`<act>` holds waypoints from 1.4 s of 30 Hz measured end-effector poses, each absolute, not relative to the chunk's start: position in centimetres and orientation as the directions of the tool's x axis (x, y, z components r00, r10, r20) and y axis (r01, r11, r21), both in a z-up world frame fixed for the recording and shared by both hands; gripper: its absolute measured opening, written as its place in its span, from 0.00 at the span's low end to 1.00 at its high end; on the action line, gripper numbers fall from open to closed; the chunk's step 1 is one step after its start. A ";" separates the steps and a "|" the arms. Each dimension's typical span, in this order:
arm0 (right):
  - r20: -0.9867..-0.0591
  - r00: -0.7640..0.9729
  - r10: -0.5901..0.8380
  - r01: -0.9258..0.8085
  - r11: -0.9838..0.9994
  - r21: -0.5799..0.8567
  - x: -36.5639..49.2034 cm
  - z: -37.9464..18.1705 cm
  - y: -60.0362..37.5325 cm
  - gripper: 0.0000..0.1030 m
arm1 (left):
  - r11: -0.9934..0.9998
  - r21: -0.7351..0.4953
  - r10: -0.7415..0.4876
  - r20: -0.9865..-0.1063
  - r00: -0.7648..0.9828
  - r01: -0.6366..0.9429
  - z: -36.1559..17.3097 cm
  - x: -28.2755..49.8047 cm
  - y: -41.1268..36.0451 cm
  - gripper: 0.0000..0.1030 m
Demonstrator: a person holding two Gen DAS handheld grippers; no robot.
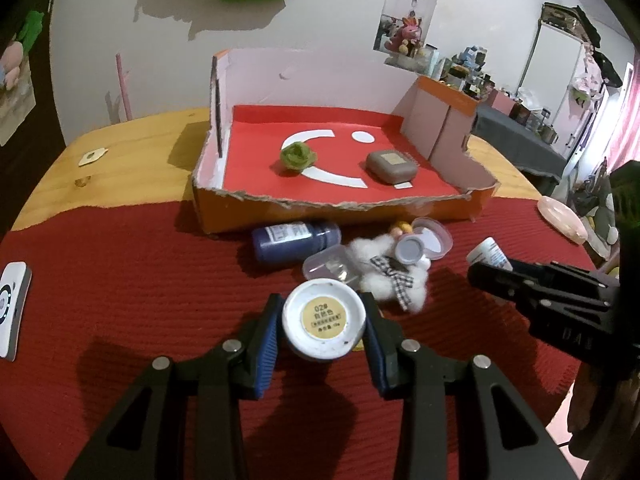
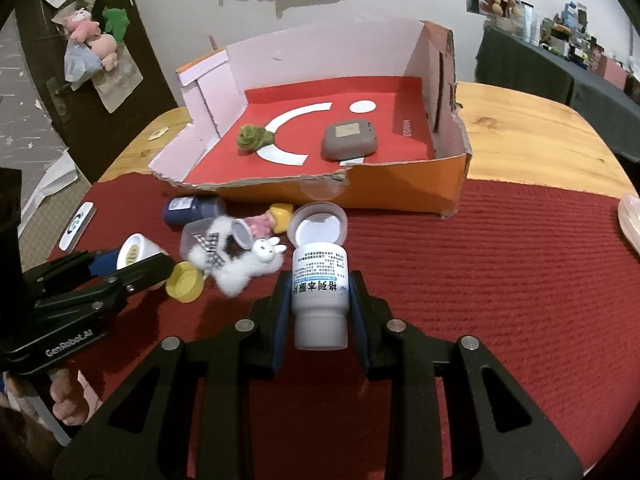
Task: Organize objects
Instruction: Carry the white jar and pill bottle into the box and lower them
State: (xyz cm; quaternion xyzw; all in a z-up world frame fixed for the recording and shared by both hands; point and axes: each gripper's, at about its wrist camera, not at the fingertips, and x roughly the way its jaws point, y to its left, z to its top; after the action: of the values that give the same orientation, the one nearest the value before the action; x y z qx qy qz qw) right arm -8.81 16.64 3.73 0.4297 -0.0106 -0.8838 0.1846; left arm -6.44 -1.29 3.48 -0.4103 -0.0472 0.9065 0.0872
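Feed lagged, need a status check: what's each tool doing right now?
Left tool: closed on the round white jar.
Right tool: closed on the white pill bottle.

We're clearly in someone's home here: plush toys [image 2: 90, 40] pinned up on the wall, a cluttered side table [image 1: 516, 128] of knickknacks, and a wooden table [image 2: 532, 140] under a red cloth [image 2: 500, 280].

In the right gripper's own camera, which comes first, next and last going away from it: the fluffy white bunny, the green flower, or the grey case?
1. Fluffy white bunny: nearest the right gripper, on the red mat, just to its left.
2. Grey case: inside the cardboard box, straight ahead.
3. Green flower: also in the box, farther left, nearly level with the case, so this order is uncertain.
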 end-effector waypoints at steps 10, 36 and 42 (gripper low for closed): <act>-0.747 -0.554 -0.367 0.354 -0.916 0.188 -8.4 4.2 15.4 0.25 | -0.976 -0.152 0.218 -0.714 -0.665 -0.156 4.6 -6.9 0.5 0.39; -0.697 -0.602 -0.389 0.389 -0.906 0.170 -11.0 7.7 15.0 0.25 | -0.975 -0.139 0.219 -0.688 -0.692 -0.171 7.0 -10.5 1.0 0.39; -0.693 -0.604 -0.393 0.396 -0.903 0.166 -12.2 8.4 14.9 0.25 | -0.978 -0.121 0.208 -0.681 -0.702 -0.173 7.9 -11.8 0.9 0.39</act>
State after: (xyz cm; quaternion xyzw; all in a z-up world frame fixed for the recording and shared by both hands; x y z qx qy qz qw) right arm -12.20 14.86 8.41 0.3864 0.0023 -0.8957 0.2201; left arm -11.80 0.86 7.95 -0.3717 -0.0238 0.9223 0.1033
